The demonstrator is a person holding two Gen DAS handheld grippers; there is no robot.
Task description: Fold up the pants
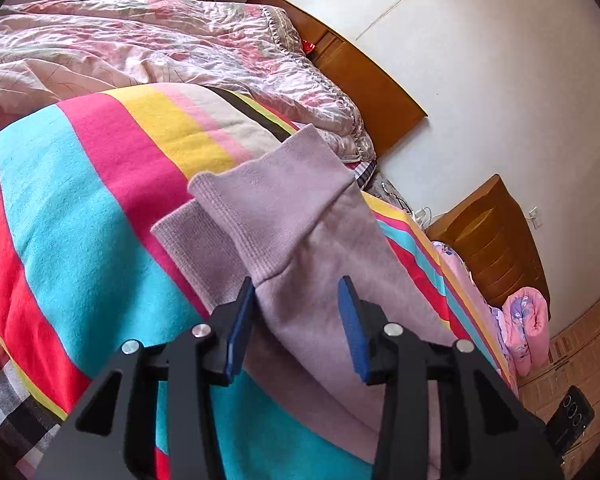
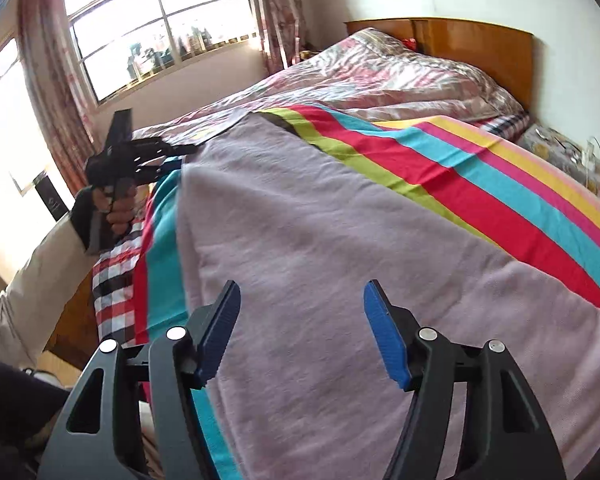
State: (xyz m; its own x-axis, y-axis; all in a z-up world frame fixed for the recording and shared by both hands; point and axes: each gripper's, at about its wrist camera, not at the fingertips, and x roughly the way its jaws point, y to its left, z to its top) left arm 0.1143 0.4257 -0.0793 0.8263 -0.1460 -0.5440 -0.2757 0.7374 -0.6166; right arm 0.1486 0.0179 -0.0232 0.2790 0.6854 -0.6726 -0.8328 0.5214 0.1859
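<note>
Mauve knit pants (image 1: 300,240) lie on a bed covered by a bright striped sheet (image 1: 80,208). In the left wrist view their two ribbed cuffs (image 1: 260,188) lie one over the other just ahead of my left gripper (image 1: 297,282). Its blue pads stand apart above the leg cloth without pressing on it. In the right wrist view the wide part of the pants (image 2: 300,220) spreads under my right gripper (image 2: 301,285), which is open and empty. The left gripper (image 2: 152,156), held in a hand (image 2: 116,204), reaches the far left edge of the pants there.
A crumpled pink floral quilt (image 1: 160,48) fills the head of the bed against a wooden headboard (image 2: 480,48). A wooden nightstand (image 1: 496,240) and a pink padded bundle (image 1: 528,328) stand beside the bed. A dark phone (image 1: 572,412) shows at the lower right. A window (image 2: 160,28) is beyond.
</note>
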